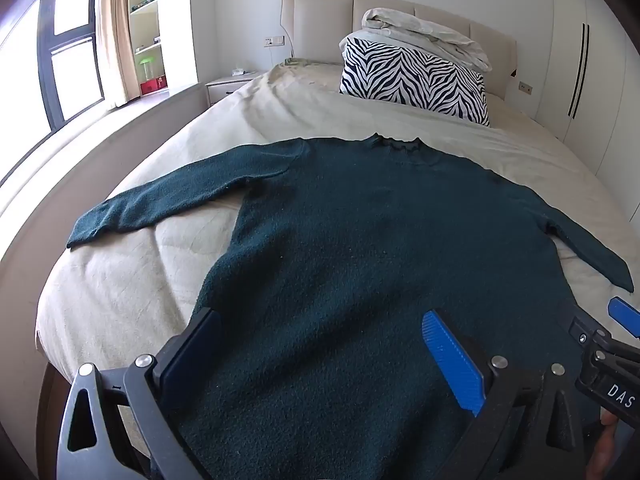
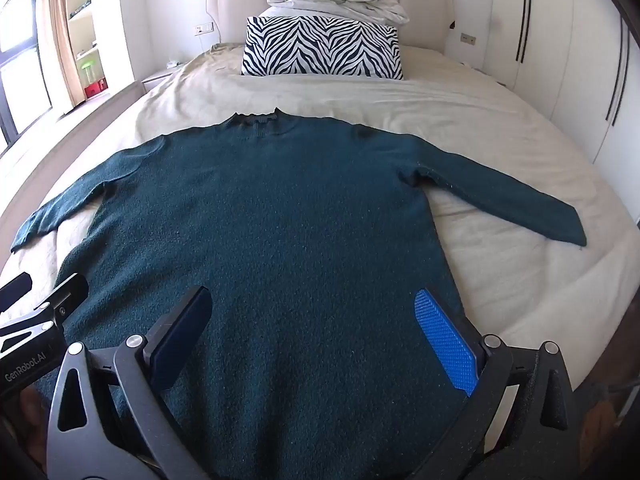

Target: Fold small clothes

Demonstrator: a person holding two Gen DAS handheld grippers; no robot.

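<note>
Left wrist view: the left tongs [image 1: 320, 356] are spread wide over the hem of the dark green sweater [image 1: 360, 240], which lies flat on the bed [image 1: 120, 280], sleeves out to both sides. The right tongs [image 1: 616, 320] sit just beside, to the right.

Right wrist view: the right tongs [image 2: 320, 332] are spread over the sweater [image 2: 280, 220] hem. A zebra pillow [image 2: 320, 48] lies far ahead.

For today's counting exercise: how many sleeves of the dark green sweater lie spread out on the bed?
2. The left sleeve stretches toward the window side; the right sleeve stretches toward the wardrobe side. Neither is hidden.
</note>
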